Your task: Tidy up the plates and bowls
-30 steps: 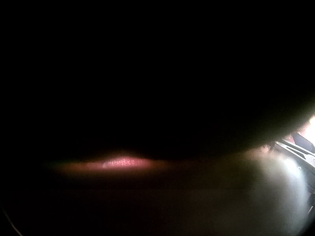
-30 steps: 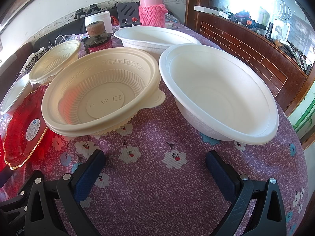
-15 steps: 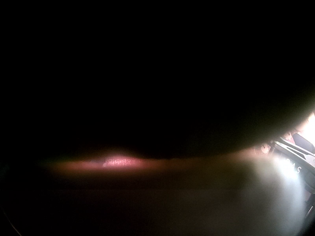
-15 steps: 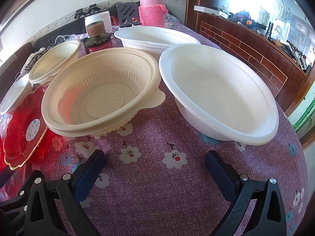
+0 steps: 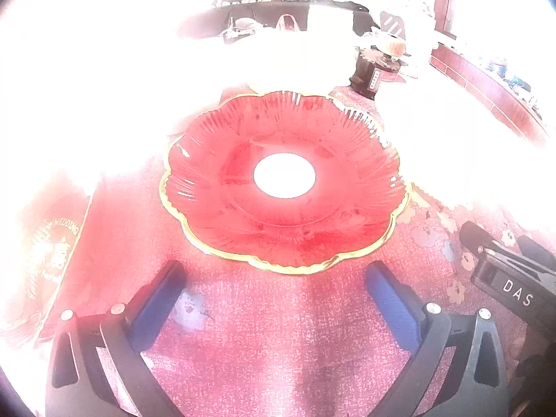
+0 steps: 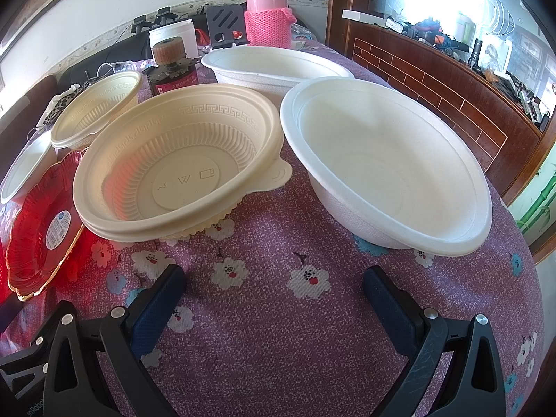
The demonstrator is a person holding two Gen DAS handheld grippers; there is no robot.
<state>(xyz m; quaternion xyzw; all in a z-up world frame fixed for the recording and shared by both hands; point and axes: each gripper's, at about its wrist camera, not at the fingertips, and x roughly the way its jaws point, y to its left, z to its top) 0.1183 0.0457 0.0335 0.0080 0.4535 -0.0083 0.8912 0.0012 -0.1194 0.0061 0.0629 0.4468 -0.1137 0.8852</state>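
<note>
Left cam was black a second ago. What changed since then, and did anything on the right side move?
The left wrist view has cleared: it was almost black, now overexposed, showing the left gripper open over the tablecloth just short of the red plate. Nothing was grasped or released. The right gripper remains open in the same spot, and the cream bowl and white bowl have not moved.

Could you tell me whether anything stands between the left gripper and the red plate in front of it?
Nothing visible does. The left gripper is open, and only bare floral tablecloth lies between its fingertips and the near rim of the red plate. The left wrist view is heavily overexposed, so small items could be missed.
</note>
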